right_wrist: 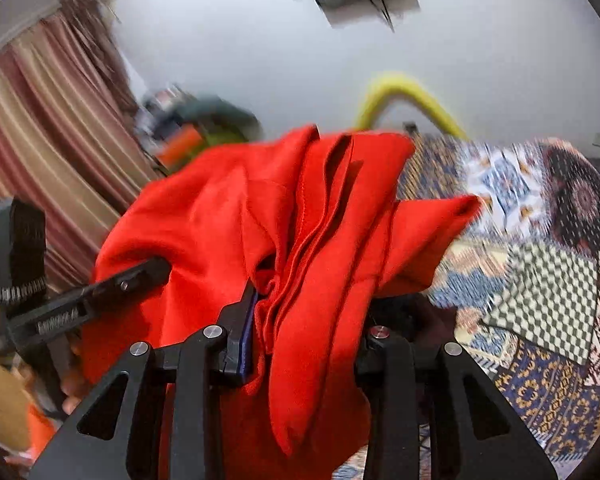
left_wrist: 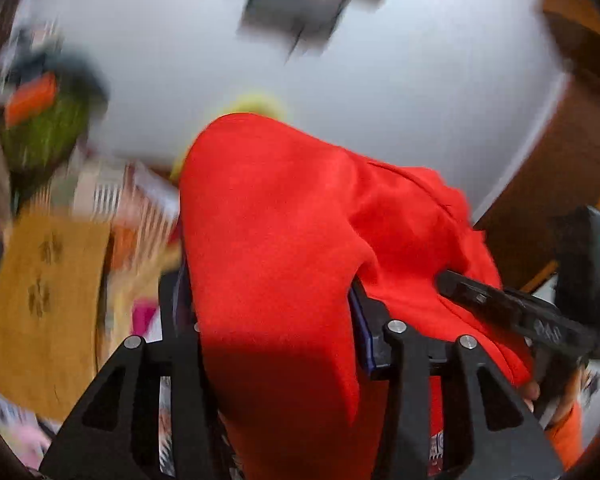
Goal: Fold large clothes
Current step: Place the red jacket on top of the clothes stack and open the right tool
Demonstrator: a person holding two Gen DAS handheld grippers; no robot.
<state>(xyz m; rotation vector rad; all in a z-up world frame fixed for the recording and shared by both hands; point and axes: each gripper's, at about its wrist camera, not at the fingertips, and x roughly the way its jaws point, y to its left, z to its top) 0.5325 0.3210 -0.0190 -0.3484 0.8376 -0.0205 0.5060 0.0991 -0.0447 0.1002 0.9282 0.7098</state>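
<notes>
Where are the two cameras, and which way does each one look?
Left wrist: sits on the left hand-held gripper, looking along its fingers at the red garment bunched between them; the right hand-held gripper shows at right.
Right wrist: sits on the right hand-held gripper, facing the red garment above a patterned bedspread; the left one shows at left.
Both share: the garment, white wall.

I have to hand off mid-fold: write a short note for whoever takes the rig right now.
Left gripper: red garment draped between its fingers; pad pressure unclear.
Right gripper: bunched folds of the same garment between its fingers.
Garment is lifted over the patterned bedspread, not laid flat.
Done: picked up by both grippers.
Left: spread it out, fold, set down.
</notes>
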